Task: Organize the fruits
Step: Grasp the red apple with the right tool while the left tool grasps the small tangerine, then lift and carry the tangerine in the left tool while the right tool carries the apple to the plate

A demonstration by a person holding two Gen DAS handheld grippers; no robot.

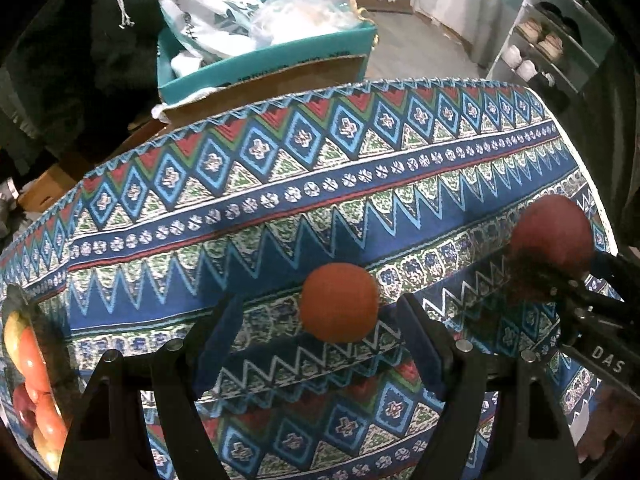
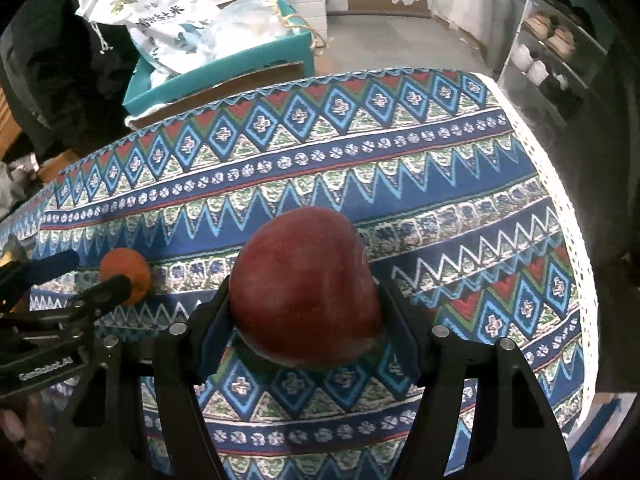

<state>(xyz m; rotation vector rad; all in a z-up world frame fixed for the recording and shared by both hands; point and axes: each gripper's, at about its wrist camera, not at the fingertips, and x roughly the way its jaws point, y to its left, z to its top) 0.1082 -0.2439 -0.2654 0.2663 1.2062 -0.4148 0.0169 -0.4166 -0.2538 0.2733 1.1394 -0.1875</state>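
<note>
An orange (image 1: 339,302) lies on the patterned tablecloth (image 1: 320,184), just ahead of my open left gripper (image 1: 320,320) and between its finger lines, untouched. The orange also shows in the right wrist view (image 2: 126,270), partly behind the left gripper's fingers (image 2: 108,286). My right gripper (image 2: 306,300) is shut on a dark red apple (image 2: 306,296). That apple shows at the right in the left wrist view (image 1: 552,236), held by the right gripper (image 1: 560,280). Several apples and oranges (image 1: 36,380) sit piled at the far left edge.
The round table's edge (image 2: 568,208) curves along the right. Beyond the far edge stands a teal cardboard box (image 1: 272,64) holding bags. A shoe rack (image 1: 548,48) stands at the back right.
</note>
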